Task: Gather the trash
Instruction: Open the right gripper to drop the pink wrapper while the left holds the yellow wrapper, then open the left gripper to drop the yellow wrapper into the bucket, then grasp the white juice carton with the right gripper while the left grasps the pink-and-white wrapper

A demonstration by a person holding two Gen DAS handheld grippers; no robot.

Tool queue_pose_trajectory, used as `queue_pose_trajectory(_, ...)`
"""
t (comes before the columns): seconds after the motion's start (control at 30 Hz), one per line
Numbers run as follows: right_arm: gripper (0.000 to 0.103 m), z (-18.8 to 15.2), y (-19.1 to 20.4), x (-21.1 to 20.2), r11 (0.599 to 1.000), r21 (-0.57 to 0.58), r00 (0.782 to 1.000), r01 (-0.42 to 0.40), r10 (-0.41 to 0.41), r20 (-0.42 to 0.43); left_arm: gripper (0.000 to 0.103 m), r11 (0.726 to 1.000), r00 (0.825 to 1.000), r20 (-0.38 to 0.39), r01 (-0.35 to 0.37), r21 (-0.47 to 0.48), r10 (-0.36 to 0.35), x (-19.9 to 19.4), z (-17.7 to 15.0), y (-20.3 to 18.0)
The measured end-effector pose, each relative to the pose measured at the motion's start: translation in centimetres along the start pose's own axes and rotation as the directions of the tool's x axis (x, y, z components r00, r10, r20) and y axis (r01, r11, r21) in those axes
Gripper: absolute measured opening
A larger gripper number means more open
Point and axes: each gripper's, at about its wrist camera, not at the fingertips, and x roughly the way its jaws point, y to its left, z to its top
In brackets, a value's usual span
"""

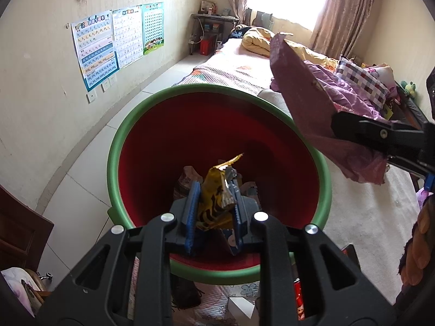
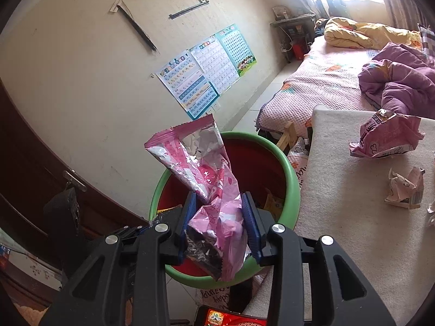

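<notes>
Right wrist: right tool (image 2: 218, 212) pinching pink wrapper (image 2: 201, 168), long axis upright, tip up-left.

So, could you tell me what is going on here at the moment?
A person is clearing rubbish with two handheld grippers. The left gripper holds a yellow foil snack wrapper over the green-rimmed red bin. The right gripper grips a pink foil wrapper at the bin's edge. More crumpled wrappers lie on the white tabletop.
</notes>
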Motion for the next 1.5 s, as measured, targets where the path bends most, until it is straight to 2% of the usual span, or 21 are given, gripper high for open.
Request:
queue_pose_trajectory(0.07,0.045,0.1,0.0,0.3,1.0,0.006,1.0,-0.003,0.003,0.004,0.025,1.0,1.0,0.005,-0.005,-0.006,0.005,0.0,-0.1,0.1)
queue_pose_trajectory(0.1,0.052,0.1,-0.2,0.4,1.0,0.012,1.0,-0.009,0.009,0.001,0.034,1.0,1.0,0.007,-0.008,-0.011,0.008,0.0,-0.1,0.1)
queue_pose_trajectory(0.13,0.062,0.0,-0.3,0.5,1.0,0.022,1.0,-0.013,0.013,-0.003,0.047,1.0,1.0,0.009,-0.008,-0.018,0.008,0.0,-0.1,0.1)
queue_pose_trajectory(0.17,0.066,-0.1,-0.6,0.5,0.999,0.033,1.0,-0.018,0.018,-0.003,0.053,1.0,1.0,0.012,-0.009,-0.025,0.009,0.0,0.0,0.2)
queue_pose_trajectory(0.33,0.069,-0.7,-2.9,-1.5,0.996,0.086,1.0,-0.001,-0.002,0.028,0.056,0.999,1.0,0.01,-0.028,-0.023,0.028,0.1,0.1,0.0)
queue_pose_trajectory(0.47,0.073,-1.4,-7.4,-5.1,0.981,0.145,0.987,0.126,-0.138,0.079,0.058,0.999,0.999,0.03,-0.033,-0.029,0.034,0.0,0.3,-0.5)
queue_pose_trajectory(0.57,0.076,-2.4,-12.9,-8.4,0.927,0.265,0.95,0.264,-0.298,0.096,0.059,0.999,0.998,0.053,-0.043,-0.03,0.044,-0.3,0.4,-1.4)
queue_pose_trajectory(0.7,0.076,-4.1,-20.3,-12.8,0.803,0.479,0.885,0.353,-0.453,0.107,0.06,0.998,0.992,0.113,-0.045,-0.046,0.05,-1.6,0.6,-2.8)
queue_pose_trajectory(0.73,0.077,-4.3,-21.8,-13.4,0.779,0.516,0.881,0.356,-0.463,0.093,0.062,0.998,0.991,0.126,-0.043,-0.047,0.048,-1.8,0.8,-3.4)
queue_pose_trajectory(0.8,0.077,-4.3,-24.4,-13.7,0.75,0.565,0.888,0.344,-0.456,0.065,0.063,0.998,0.989,0.142,-0.037,-0.044,0.043,-2.2,1.1,-4.6)
queue_pose_trajectory(0.9,0.077,-3.7,-26.4,-13.2,0.738,0.576,0.891,0.35,-0.452,0.038,0.065,0.999,0.99,0.14,-0.024,-0.024,0.027,-2.3,1.4,-7.2)
queue_pose_trajectory(0.97,0.079,-3.2,-27.2,-12.3,0.741,0.569,0.897,0.355,-0.443,0.017,0.067,1.0,0.991,0.131,-0.013,-0.007,0.013,-2.3,1.1,-9.0)
queue_pose_trajectory(1.03,0.085,-2.7,-27.9,-10.8,0.756,0.546,0.905,0.362,-0.425,-0.012,0.07,1.0,0.994,0.111,0.003,0.007,-0.004,-2.1,0.8,-11.0)
queue_pose_trajectory(1.07,0.086,-2.5,-27.7,-10.8,0.775,0.515,0.902,0.366,-0.432,0.009,0.071,1.0,0.995,0.097,0.012,0.012,-0.013,-1.9,0.7,-11.9)
queue_pose_trajectory(1.1,0.084,-2.5,-27.5,-10.5,0.793,0.486,0.907,0.368,-0.421,0.0,0.071,1.0,0.996,0.086,0.02,0.016,-0.021,-1.7,0.6,-12.7)
queue_pose_trajectory(1.13,0.07,-2.6,-27.2,-10.5,0.811,0.457,0.911,0.365,-0.412,0.004,0.071,0.999,0.996,0.079,0.027,0.023,-0.029,-1.5,0.5,-13.7)
queue_pose_trajectory(1.2,0.035,-3.0,-27.1,-10.3,0.849,0.405,0.931,0.34,-0.364,-0.017,0.071,0.998,0.996,0.072,0.042,0.042,-0.045,-1.0,0.5,-15.8)
queue_pose_trajectory(1.33,0.031,-4.7,-26.3,-12.1,0.908,0.341,0.965,0.245,-0.262,0.004,0.072,0.992,0.994,0.024,0.107,0.073,-0.109,1.1,1.0,-19.5)
queue_pose_trajectory(1.4,0.031,-5.8,-25.3,-13.7,0.935,0.265,0.969,0.237,-0.247,0.004,0.072,0.989,0.992,0.001,0.122,0.084,-0.122,2.9,1.6,-21.2)
queue_pose_trajectory(1.5,0.034,-7.2,-24.4,-15.4,0.95,0.18,0.966,0.257,-0.257,-0.023,0.072,0.986,0.991,-0.054,0.124,0.108,-0.119,6.4,3.0,-23.6)
